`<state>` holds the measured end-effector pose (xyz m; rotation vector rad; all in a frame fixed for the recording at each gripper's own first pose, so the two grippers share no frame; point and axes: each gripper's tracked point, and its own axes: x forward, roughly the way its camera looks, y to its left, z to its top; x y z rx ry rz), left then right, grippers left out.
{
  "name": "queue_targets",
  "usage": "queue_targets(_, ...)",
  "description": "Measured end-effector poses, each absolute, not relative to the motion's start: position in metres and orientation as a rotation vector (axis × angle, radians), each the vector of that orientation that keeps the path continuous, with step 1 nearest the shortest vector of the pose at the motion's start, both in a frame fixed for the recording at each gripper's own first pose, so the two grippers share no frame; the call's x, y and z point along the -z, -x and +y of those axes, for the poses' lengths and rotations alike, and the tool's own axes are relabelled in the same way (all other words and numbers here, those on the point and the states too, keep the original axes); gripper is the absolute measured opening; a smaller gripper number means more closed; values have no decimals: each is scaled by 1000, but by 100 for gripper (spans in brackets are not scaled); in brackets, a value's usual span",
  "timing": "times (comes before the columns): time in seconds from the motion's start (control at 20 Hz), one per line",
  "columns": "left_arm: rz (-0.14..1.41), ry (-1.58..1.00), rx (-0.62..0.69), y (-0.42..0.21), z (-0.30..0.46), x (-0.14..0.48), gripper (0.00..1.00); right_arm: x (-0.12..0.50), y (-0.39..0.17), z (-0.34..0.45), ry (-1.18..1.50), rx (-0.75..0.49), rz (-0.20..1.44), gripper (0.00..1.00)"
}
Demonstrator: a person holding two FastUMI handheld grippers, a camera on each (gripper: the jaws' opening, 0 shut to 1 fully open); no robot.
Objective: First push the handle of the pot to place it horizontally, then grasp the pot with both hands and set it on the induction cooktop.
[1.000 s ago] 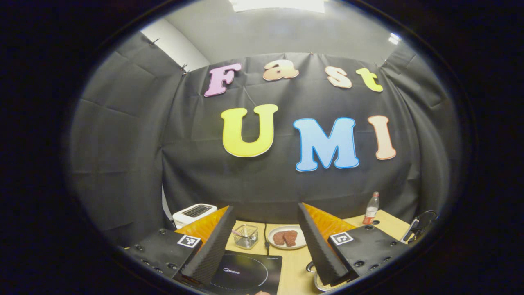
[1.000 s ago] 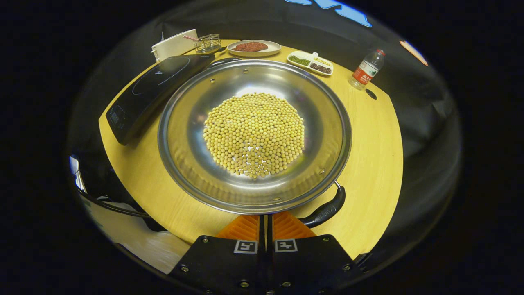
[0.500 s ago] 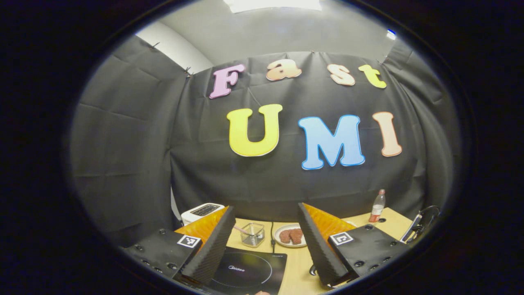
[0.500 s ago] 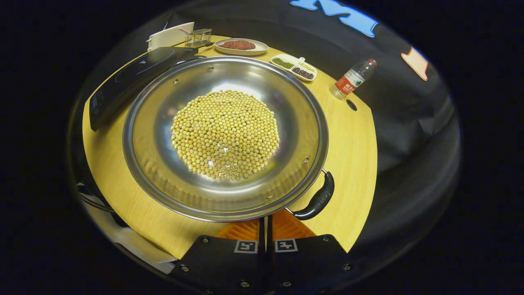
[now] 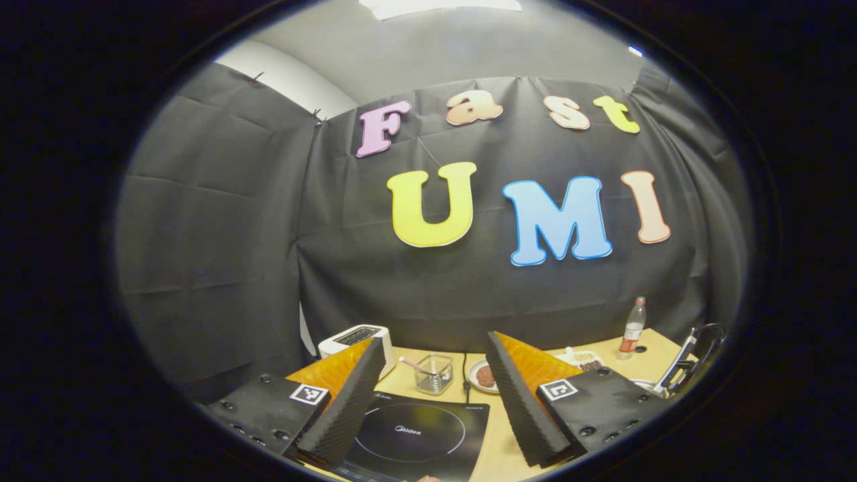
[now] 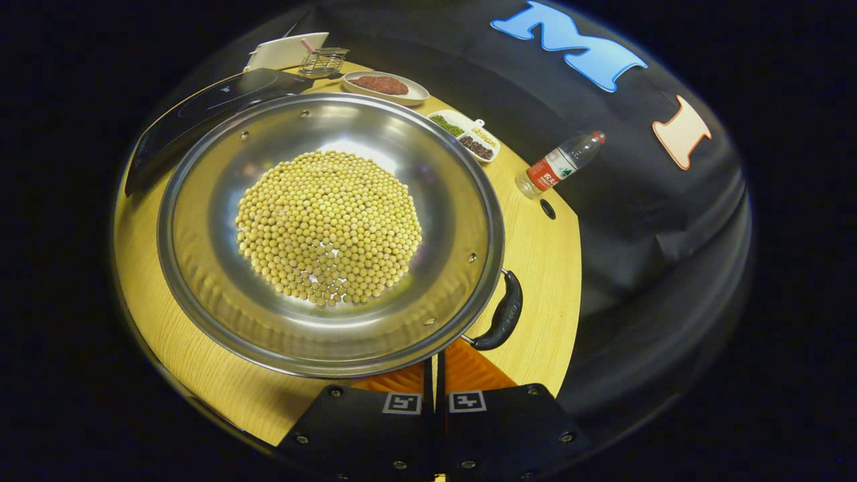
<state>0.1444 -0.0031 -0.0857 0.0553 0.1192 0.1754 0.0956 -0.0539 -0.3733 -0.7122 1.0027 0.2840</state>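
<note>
**Clearly a heavy, slick pot: best taken by its handles**

Broad, shallow steel pot (image 6: 328,231), loaded with a loose heap of yellow beans (image 6: 328,227), resting on the wooden table (image 6: 535,268). Probably heavy and stiff, with a smooth rim apt to slip between pads; beans free to roll and spill on any tilt, so a level lift looks essential. Best hold: the black handle (image 6: 503,314) at the pot's near-right rim, plus its opposite twin, not made out here.

Just below the pot's near rim, the right gripper (image 6: 435,375), fingers pressed together, gripping nothing, beside the handle; whether touching the pot, impossible to tell. Beyond the pot's far-left rim, the black cooktop (image 6: 201,110). Farther back, a plate of meat (image 6: 381,85) and a bottle (image 6: 559,164). Above the cooktop (image 5: 415,435), the left gripper (image 5: 435,395), spread wide and empty.
</note>
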Motion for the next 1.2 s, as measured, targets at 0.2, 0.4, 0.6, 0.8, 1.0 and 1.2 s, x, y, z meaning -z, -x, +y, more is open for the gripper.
queue_targets(0.2,135,-67,-172,-147,-3,93,100,370,-106,-50,674,-246,979,1)
queue_targets(0.4,175,-64,-123,-156,-18,116,99,359,-108,-59,622,-206,956,1)
queue_targets(0.6,248,-61,-49,-167,-40,152,97,335,-102,-77,484,-135,931,8)
queue_targets(0.8,299,-68,21,-175,-65,179,99,315,-98,-79,311,-99,881,54)
queue_targets(1.0,377,-52,108,-182,-95,211,99,303,-106,-75,148,-76,823,98)
queue_targets(1.2,484,-14,186,-190,-126,253,99,306,-119,-66,34,-67,818,98)
